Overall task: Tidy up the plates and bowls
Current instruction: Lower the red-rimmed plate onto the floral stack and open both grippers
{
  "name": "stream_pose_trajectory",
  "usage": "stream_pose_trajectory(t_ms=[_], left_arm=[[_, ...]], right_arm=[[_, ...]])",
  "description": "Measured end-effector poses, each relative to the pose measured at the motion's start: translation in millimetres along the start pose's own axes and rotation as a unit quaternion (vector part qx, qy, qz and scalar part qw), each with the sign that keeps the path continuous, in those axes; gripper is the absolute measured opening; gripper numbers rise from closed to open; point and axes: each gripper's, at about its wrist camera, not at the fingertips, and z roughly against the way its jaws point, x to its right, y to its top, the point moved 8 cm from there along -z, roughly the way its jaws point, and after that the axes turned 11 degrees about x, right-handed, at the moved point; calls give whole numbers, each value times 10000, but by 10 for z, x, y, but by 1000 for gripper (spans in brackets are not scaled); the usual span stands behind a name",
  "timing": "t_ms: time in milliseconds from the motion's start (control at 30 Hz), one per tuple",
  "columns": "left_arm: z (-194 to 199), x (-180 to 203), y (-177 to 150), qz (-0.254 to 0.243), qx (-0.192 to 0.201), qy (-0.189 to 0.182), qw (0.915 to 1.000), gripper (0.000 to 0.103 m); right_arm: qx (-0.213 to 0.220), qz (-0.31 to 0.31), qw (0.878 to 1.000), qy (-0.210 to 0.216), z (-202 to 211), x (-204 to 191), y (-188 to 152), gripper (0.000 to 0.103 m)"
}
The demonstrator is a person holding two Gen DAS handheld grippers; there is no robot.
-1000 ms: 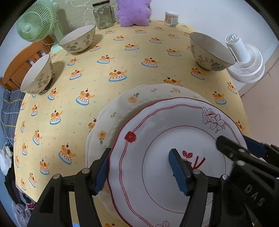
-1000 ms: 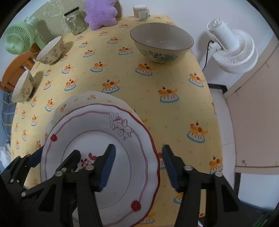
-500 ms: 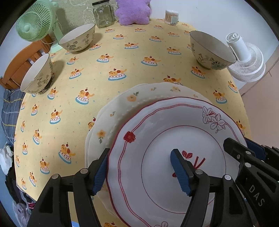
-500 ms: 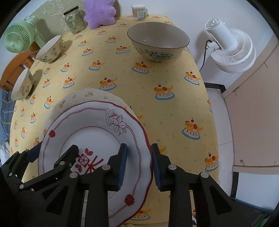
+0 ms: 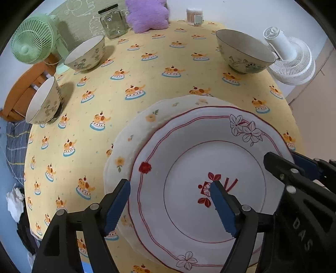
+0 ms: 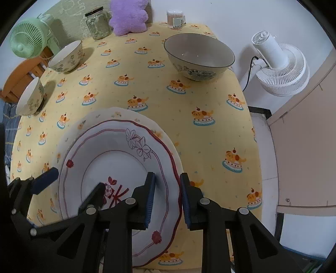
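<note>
A white plate with a red rim lies on a cream plate with yellow flowers at the table's near edge. My right gripper is shut on the red-rimmed plate's right rim, one finger above and one below. My left gripper is open, with its jaws either side of the same plate's left rim. A large bowl stands at the far right. Two smaller bowls stand at the left.
The table has a yellow cloth with a dog pattern. At its back stand a glass jar, a purple plush and a box of cotton swabs. A green fan stands far left, a white fan off the right edge.
My right gripper closed from wide open onto the red-rimmed plate's right rim. My left gripper stayed open around the left rim.
</note>
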Motion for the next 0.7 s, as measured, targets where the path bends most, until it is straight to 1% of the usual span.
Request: stream_pose_trajectory(t_ms=[67,233,400,467,567,633,700], left_arm=[[1,-76,7,108,-9,15,9999,80],[-17,-295,1,514,-43,-34,9987,80],[-21,-259,0,433,-24,-211,9988,85],[-18,-251,8,413,1,-265,9988,86],[-10,-261,12,439,34,-325,9985,86],[-11,-253,15,415,35,-336,9986,87],[-14,-249,18,383,37,-338,9987,87]], right_arm=[[-86,-129,9999,28,-31,16,-16,26],[-3,-102,9999,-54,-5,-51,12,26],[28,-127,9999,-61,-39,-120,34,27],[31,-115,9999,-63,-65,-165,49,27],[76,-51,9998,-177,-100,-202,74,30],[4,-92,9997,-222,-142,-194,59,31],[31,-33,9996,-281,-146,-209,66,32]])
